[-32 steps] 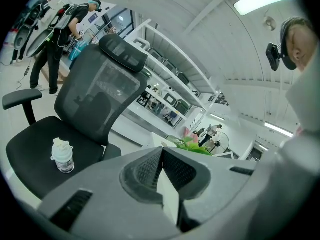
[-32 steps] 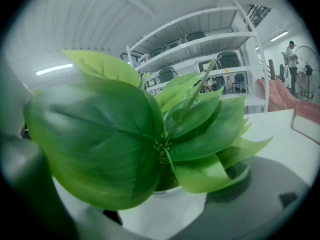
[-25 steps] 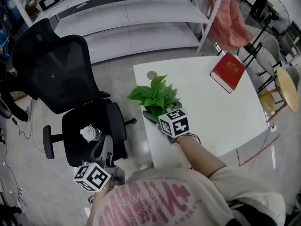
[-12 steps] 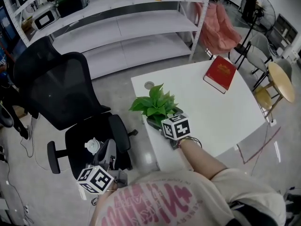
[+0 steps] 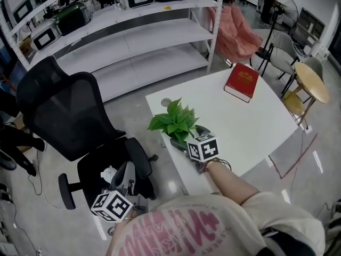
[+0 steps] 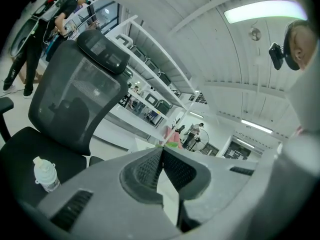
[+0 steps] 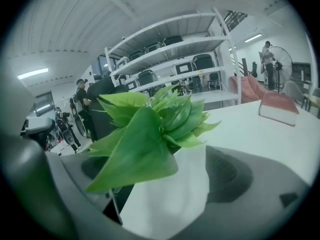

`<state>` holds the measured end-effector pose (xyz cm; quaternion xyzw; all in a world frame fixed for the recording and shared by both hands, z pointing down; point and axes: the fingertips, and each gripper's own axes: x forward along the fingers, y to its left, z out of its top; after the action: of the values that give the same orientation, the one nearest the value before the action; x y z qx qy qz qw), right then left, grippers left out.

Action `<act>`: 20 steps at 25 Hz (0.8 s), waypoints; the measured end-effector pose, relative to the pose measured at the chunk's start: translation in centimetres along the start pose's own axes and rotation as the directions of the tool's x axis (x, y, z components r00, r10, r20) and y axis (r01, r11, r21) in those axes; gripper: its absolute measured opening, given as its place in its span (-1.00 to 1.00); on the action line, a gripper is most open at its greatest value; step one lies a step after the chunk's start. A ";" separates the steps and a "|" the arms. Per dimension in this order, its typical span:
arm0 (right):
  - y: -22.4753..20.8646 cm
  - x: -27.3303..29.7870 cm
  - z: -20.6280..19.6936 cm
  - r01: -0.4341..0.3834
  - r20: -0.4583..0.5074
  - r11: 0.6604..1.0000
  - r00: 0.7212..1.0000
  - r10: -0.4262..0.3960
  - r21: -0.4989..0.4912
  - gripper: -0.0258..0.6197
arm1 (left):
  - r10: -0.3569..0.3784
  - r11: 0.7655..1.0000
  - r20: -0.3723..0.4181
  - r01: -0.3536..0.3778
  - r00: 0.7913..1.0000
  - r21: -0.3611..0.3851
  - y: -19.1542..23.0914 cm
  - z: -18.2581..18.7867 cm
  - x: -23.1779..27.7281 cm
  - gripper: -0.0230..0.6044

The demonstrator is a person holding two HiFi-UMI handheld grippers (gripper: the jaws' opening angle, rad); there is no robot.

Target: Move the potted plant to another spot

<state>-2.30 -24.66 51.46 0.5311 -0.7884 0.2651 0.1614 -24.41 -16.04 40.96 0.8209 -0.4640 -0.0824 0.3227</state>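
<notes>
Now the right gripper [image 5: 187,141] is clamped on the plant [image 5: 175,122] by its white pot, at the left edge of the surface [image 5: 250,127] in frame centre — a loose hold could tip it floorward. Open room lies rightward, short of the book [image 5: 241,82]. The left gripper [image 6: 161,166] — closed, empty — hangs lower left.

1. The grey two-jaw left gripper [image 6: 161,159] has its jaws pressed together with nothing between them. It is held low at the person's left side, pointing forward.
2. The grey two-jaw right gripper [image 7: 167,196] clamps the white-potted green potted plant [image 7: 150,129] from both sides.
3. The bare right forearm [image 5: 228,179] reaches forward from the torso.
</notes>
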 end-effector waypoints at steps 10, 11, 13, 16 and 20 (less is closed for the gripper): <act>0.5 -3.3 -1.9 0.018 0.001 0.996 1.000 -0.018 0.093 0.73 | -0.101 0.994 -0.050 0.102 0.994 0.024 -1.7 -0.3 0.8 -0.92; 0.6 -3.8 -2.0 0.016 0.006 0.994 1.000 -0.016 0.104 0.73 | -0.111 0.993 -0.055 0.112 0.992 0.026 -1.9 -0.4 0.9 -0.92; 0.8 -4.8 -1.8 0.008 0.025 0.992 1.000 -0.011 0.124 0.73 | -0.126 0.991 -0.068 0.128 0.990 0.028 -2.3 -0.6 1.2 -0.92; 1.0 -6.6 -1.1 -0.003 0.067 0.988 0.998 -0.008 0.157 0.73 | -0.146 0.988 -0.082 0.149 0.986 0.033 -3.1 -0.6 1.9 -0.92; 0.8 -9.1 0.1 -0.016 0.121 0.984 0.993 -0.005 0.176 0.73 | -0.179 0.982 -0.074 0.183 0.981 0.048 -4.5 0.0 3.1 -0.92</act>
<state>0.43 -17.65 46.33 0.5561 -0.7717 0.3016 0.0648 -19.44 -16.94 38.75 0.8704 -0.3781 -0.0704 0.3073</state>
